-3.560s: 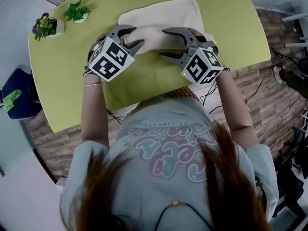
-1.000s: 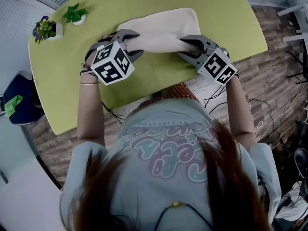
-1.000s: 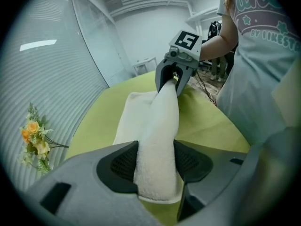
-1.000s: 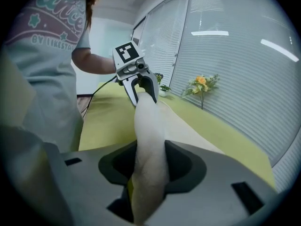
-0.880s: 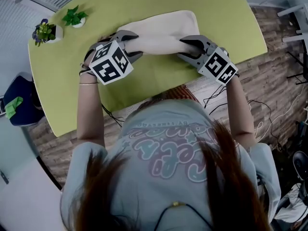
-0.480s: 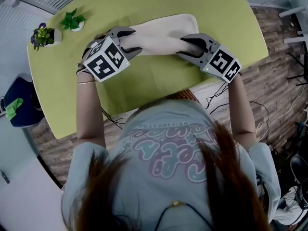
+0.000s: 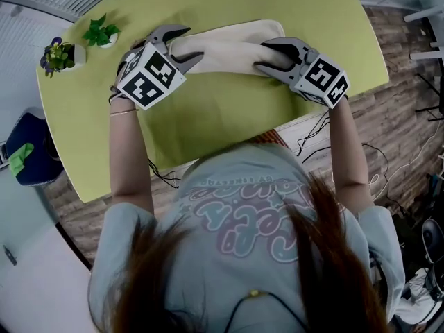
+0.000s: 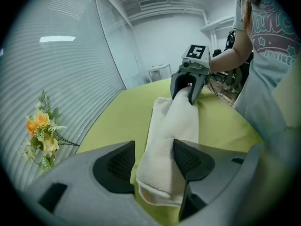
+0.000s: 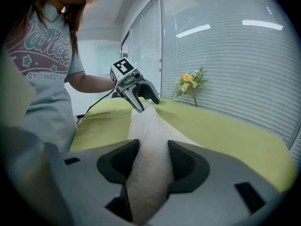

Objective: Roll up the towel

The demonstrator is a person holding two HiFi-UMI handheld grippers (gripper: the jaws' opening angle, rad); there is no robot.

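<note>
Towel (image 7: 229, 47) lies upper middle of the head view on the green tabletop (image 7: 208, 116). The near part is rolled into a thick tube, w/ a short flat strip left behind it toward the far edge. Judging by that, the roll is most of the way done.

Left hand-held gripper (image 8: 151, 160): jaws have just been opening and stand apart round one end of the tube. The towel sits between them against one pad, w/ a thin gap at the other, so no real clamp. Right hand-held gripper (image 9: 151, 166): jaws have also just been opening a bit, yet both pads squeeze the other end, i.e. clamped on the towel.

What could go wrong, IMO:
- One end held, other loose: the next turn may twist the tube into a cone, not an even roll.
- Loose end may slacken and unwind, esp. b/c the cloth looks thick and springy.
- If the right one lets go too, the whole tube may flop open.
- Flat strip may slide on the smooth tabletop instead of winding in.

Potted plants (image 7: 105, 30) at upper left are well apart; no risk there.
</note>
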